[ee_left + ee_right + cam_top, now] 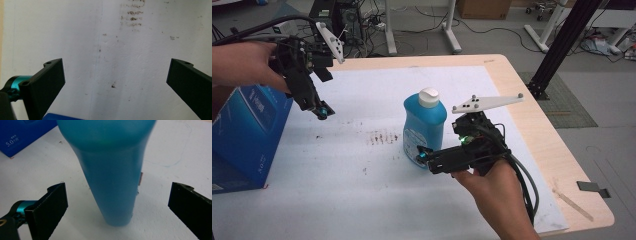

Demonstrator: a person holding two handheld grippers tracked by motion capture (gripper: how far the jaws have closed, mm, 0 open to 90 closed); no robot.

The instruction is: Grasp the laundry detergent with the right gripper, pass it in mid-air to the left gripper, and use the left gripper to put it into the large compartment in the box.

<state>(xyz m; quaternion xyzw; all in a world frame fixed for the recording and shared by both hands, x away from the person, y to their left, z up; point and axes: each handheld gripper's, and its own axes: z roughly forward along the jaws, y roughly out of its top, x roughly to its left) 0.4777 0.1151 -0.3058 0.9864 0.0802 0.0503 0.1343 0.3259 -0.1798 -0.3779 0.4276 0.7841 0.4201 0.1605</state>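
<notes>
Right gripper (424, 156): held low over the table (532, 125), near right of centre, by a hand entering from the near edge with the forearm angled up-left. It lies roughly level, pointing left at the base of the blue bottle (424, 128). In the right gripper view the jaws stand wide apart with the bottle (112, 175) between them, neither jaw touching it: released, nothing grasped.

Left gripper (323, 111): raised at the far left, hand coming in from the left edge, tilted down and to the right over the white sheet (337, 175). In the left gripper view its jaws are spread wide over bare stained sheet (112, 50): released, empty.

Bottle: stands upright near the middle of the table on the white sheet, long axis vertical, white cap (429, 97) at the top. A pale label is on its front; print too small to read.

Blue box (247, 135): at the left edge, well apart from the bottle. White lettering on it; in the right gripper view "5.0" can be read on the box (22, 137), the rest unclear.
</notes>
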